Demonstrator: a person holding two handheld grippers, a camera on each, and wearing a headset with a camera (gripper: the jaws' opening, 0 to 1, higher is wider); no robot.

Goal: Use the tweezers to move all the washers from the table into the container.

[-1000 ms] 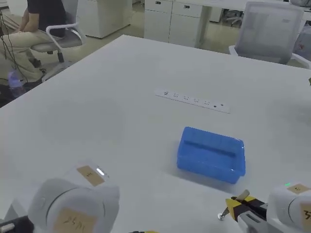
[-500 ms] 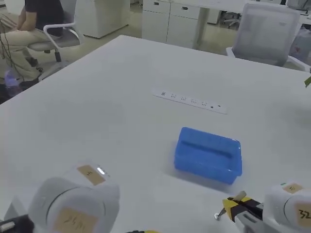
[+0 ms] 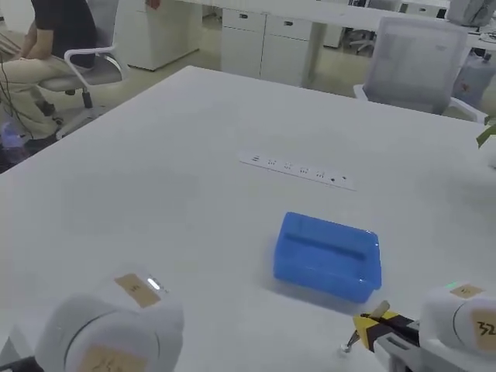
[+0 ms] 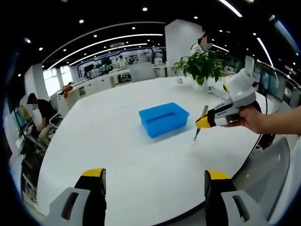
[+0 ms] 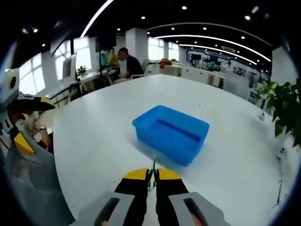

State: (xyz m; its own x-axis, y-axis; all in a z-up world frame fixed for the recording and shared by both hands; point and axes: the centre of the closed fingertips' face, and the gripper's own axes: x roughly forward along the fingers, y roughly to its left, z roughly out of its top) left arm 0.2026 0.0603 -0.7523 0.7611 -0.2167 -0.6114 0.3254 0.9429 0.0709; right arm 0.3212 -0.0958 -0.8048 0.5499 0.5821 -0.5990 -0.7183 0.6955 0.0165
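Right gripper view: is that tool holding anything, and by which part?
The right tool is shut on the tweezers, gripping their middle, with a short end above and the tips free below. The left tool holds nothing.

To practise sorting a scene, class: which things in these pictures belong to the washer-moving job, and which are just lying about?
Job: tweezers, right gripper gripping them, blue container, table. Washers too small to make out.
Lying about: power strip, office chair, potted plant.
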